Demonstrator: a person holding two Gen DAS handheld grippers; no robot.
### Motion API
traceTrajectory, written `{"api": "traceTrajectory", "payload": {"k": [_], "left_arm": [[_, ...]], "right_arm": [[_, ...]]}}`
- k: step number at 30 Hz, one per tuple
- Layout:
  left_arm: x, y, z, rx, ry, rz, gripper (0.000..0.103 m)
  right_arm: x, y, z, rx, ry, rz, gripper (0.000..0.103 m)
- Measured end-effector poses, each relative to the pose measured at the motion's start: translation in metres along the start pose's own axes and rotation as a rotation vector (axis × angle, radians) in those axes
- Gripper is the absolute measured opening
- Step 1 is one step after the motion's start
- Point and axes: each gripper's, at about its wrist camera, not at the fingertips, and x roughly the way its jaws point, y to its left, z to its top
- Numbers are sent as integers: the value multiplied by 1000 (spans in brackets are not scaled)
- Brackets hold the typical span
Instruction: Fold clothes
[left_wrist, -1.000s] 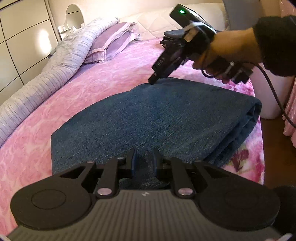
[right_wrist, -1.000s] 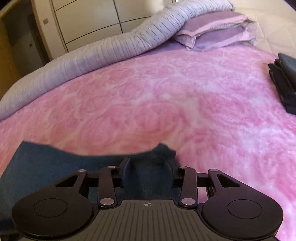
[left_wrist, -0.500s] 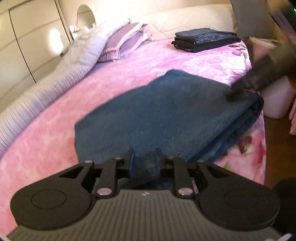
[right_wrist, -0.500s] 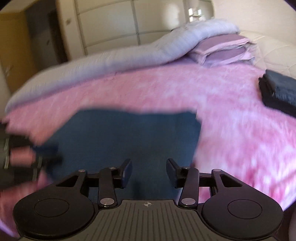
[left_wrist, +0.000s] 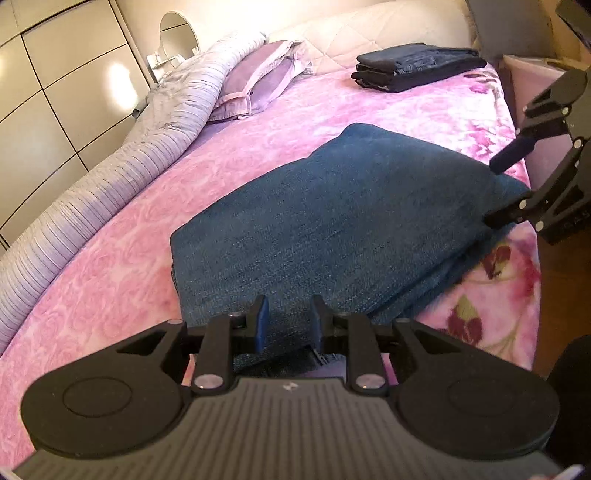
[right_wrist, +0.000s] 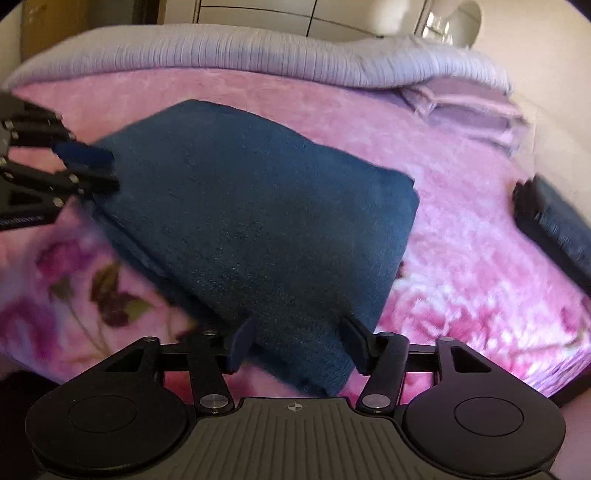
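Note:
A folded pair of blue jeans (left_wrist: 351, 221) lies on the pink bedspread (left_wrist: 110, 295) near the bed's edge. My left gripper (left_wrist: 288, 321) is closed narrowly on the near edge of the denim, which fills the gap between its fingers. The right wrist view shows it (right_wrist: 110, 170) clamped at the jeans' (right_wrist: 258, 221) left corner. My right gripper (right_wrist: 299, 339) straddles the opposite end of the fold, jaws opening, denim between them but the pads clear of it. In the left wrist view the right gripper (left_wrist: 494, 195) sits at the right-hand corner.
A stack of folded dark jeans (left_wrist: 413, 66) rests near the headboard. Lilac pillows (left_wrist: 258, 85) and a rolled striped quilt (left_wrist: 129, 166) run along the bed's far side. The bed edge and brown floor (left_wrist: 561, 280) are just right of the jeans, beside a pink box (left_wrist: 535, 92).
My right gripper left the jeans' far edge, swung across to the right-hand end and widened its jaws. The left gripper stayed on the near edge and shifted slightly.

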Motion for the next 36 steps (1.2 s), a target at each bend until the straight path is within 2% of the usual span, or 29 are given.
{"api": "traceTrajectory", "payload": {"k": [9,17,22,27,31,36], "left_arm": [[0,1,-3,-16,-10,-4,21],[0,-1,-2,18,-10,3,21],[-5,-6,3,93,-22,18,22],[-21,1,5,173,-62,74,25],[-12,15,-1,161,-2,89,25],[-6,16,-9,141,5,86,23]], "right_arm": [[1,12,-2,-50,13,-61,64],[4,20,-4,-113,-6,-115,67],[6,18,-4,-122,-8,-112,68],[7,20,-4,-157,-7,-115,68],[8,24,-5,-186,-11,-127,68],[10,24,-6,-207,-16,-132,68]]}}
